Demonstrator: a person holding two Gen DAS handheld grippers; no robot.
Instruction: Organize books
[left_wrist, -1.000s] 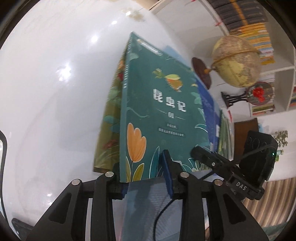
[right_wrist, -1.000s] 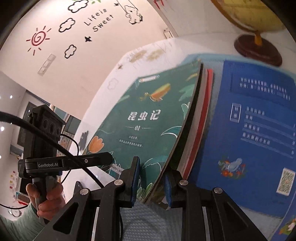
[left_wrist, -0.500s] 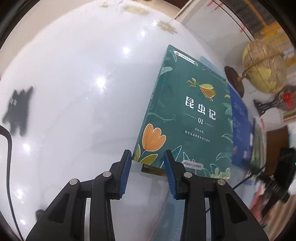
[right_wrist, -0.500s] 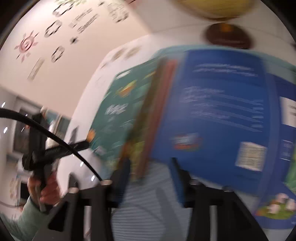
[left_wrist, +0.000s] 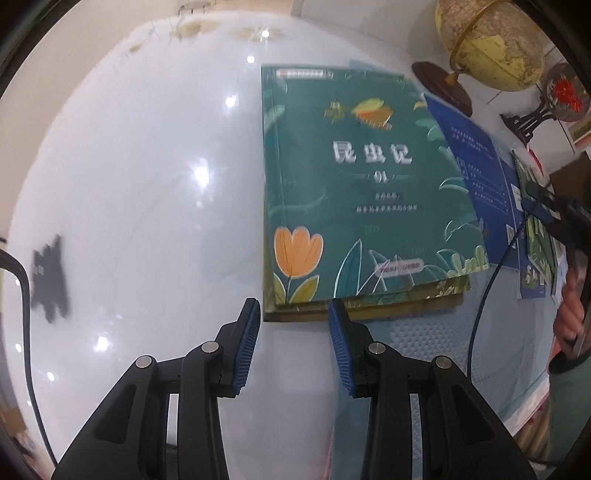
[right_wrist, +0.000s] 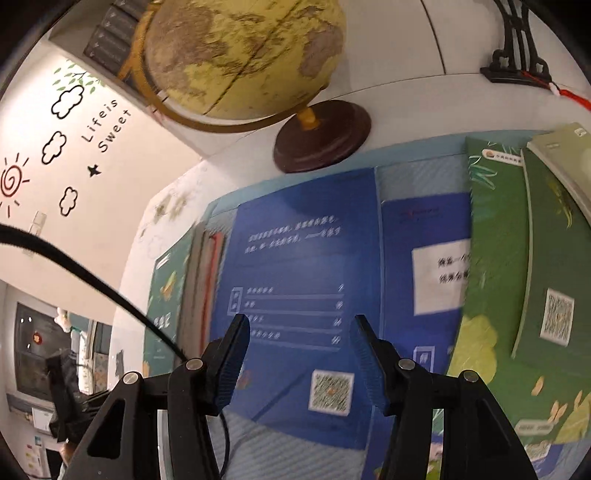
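Books lie flat across the white table, and none of them sits in a box, tray or shelf within reach. The teal book, with an orange tulip on its cover, tops a small stack; the edges of the volumes beneath it show along its near side. That stack's near-left corner sits between the tips of the left gripper, whose blue-padded jaws stand apart and hold nothing. To the right of the stack, partly tucked under it, lies a blue book face down on a pale textured mat, with white lines of text and a QR code near its near edge. A second blue book with a white label lies beside it, and green books overlap one another toward the table's right edge.

The right gripper hovers over the first blue book with its jaws spread wide, gripping nothing; whether the tips touch the cover I cannot tell.

At the far edge of the table stands a globe on a dark round wooden base, close behind the blue books. A black ornamental stand sits to its right. In the left view, a shelf unit behind the globe is mostly cut off.
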